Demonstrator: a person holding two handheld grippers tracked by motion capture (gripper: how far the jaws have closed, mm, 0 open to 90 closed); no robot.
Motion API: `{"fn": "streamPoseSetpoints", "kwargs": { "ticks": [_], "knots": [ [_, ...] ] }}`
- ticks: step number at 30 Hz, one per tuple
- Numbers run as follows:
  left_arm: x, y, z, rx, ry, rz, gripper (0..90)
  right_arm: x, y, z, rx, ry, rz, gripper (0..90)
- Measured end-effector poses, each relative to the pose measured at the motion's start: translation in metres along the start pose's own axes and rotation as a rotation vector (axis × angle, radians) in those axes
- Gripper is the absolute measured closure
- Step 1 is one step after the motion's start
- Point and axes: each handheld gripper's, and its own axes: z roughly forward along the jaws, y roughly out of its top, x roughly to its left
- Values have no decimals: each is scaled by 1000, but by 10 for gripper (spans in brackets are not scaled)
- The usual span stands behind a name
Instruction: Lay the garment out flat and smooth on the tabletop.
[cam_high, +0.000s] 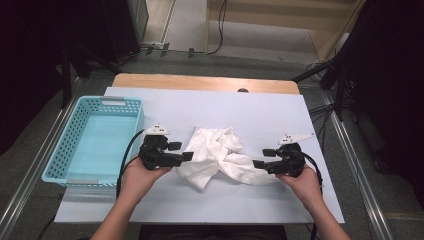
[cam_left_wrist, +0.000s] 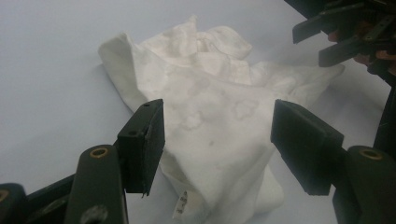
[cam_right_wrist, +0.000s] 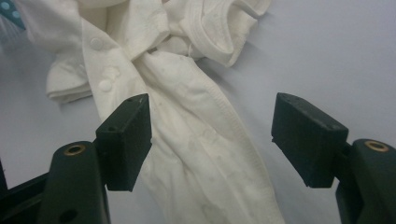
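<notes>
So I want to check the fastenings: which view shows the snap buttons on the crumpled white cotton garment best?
The right gripper view: the snap buttons sit close and sharp on the crumpled white cotton garment. The high view shows the whole garment too small for buttons; the left gripper view shows its stained fabric and label.

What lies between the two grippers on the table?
In the high view, only the crumpled white garment lies between the left gripper and the right gripper, both open.

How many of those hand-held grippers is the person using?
2. The left hand-held gripper sits at the left edge of the crumpled white garment; the right hand-held gripper at its right edge. Both open.
</notes>
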Motion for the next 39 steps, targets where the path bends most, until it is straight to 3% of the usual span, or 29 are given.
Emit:
{"fn": "streamPoseSetpoints", "kwargs": {
  "ticks": [10,29,32,39],
  "knots": [
    [-1,-7,1,-22,10,6,353,-2,13,24,4,-10,-7,287],
    [-10,-16,4,8,29,24,343,-7,31,53,22,-14,-25,310],
    [-10,-20,8,13,38,22,321,-8,34,58,22,-6,-11,315],
    [-5,-28,22,40,50,10,329,-8,41,73,37,-1,-38,350]
  ]
}}
